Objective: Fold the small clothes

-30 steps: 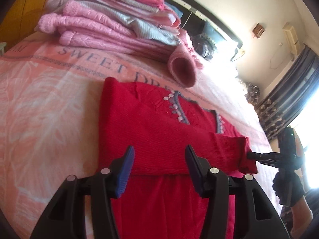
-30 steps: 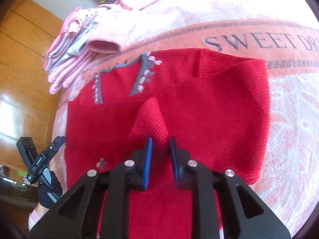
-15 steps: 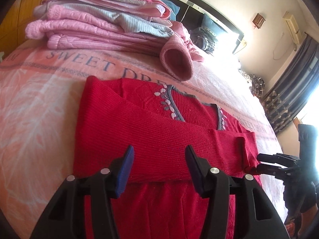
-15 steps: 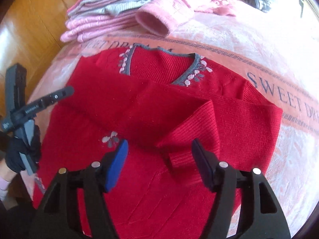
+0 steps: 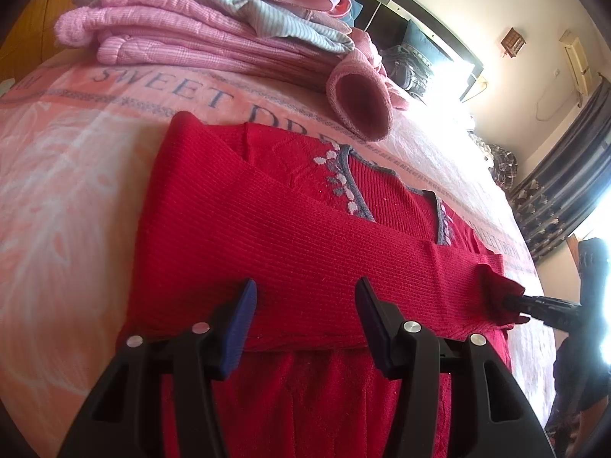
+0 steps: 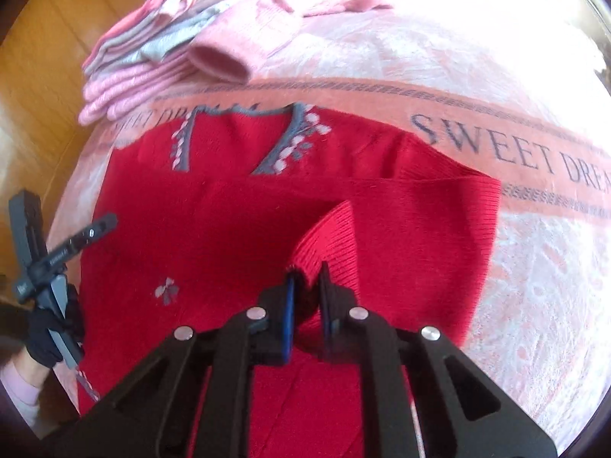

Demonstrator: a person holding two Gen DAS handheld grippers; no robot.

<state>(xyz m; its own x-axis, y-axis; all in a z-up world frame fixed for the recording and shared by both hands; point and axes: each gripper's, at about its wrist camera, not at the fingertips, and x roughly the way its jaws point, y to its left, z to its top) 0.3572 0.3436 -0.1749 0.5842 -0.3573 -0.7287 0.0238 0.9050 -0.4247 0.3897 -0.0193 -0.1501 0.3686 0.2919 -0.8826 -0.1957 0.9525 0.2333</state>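
1. Jaws, left wrist view: left gripper (image 5: 305,324) spread wide, nothing between the pads. It hovers low over the red sweater (image 5: 267,236), at the near edge of the sleeve that lies folded across the chest.
2. Same view: sweater lies flat on the pink blanket (image 5: 68,191), neckline away from the camera. Past the neckline sits a stack of folded pink clothes (image 5: 191,34). Off the sweater's far side, the right gripper's tips pinch the sleeve cuff (image 5: 500,297).
3. Right wrist view: right gripper (image 6: 305,297) closed narrow on the ribbed cuff, cuff pulled up off the sweater body into a ridge.
4. Same view: left gripper and its gloved hand (image 6: 49,336) sit at the sweater's opposite side edge, not touching fabric as far as I can tell. Blanket lettering runs just past the neckline.
5. Step, my read: sleeve tuck. One sleeve is across the chest; right is placing or re-placing the cuff.
6. Next move probably needs: lay the cuff flat inside the body outline, release, then grab the hem with both grippers and fold toward the neckline. Knit is thick, so expect the sleeve to shift if dragged.
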